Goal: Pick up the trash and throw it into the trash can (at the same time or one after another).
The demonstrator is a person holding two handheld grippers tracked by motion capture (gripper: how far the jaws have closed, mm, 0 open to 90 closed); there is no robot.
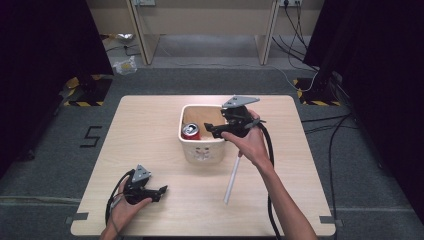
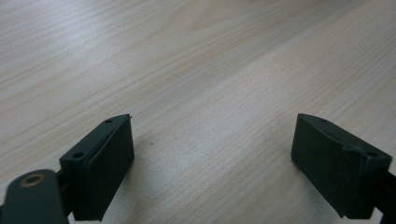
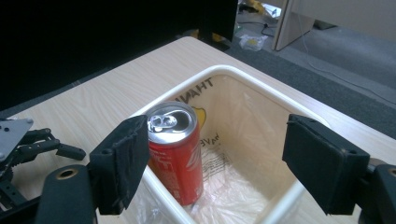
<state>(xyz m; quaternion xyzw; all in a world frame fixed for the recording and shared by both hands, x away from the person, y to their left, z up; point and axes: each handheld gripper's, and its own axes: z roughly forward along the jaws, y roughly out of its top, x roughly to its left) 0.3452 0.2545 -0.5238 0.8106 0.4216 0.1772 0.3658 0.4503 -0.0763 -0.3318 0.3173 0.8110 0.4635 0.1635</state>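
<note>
The red can [image 3: 175, 151] stands upright inside the cream bin [image 1: 201, 150], by the bin's left wall. The bin has a clear plastic bag in it and sits in the middle of the bench [image 1: 150, 130]. The right tongs [image 1: 216, 131] hang over the bin, spread wide with nothing in them. In the right gripper view the can is low and close to one jaw, not in the middle of the gap. The can's long side points up, so the tongs look like they would have to slide over and come down from above. The bin's rim is close to the can and could get in the way. The left tongs [image 1: 161, 191] are also wide open and empty, resting near the front edge of the bench, well apart from the bin. A white stick [image 1: 231, 182] lies on the bench under the right arm.
</note>
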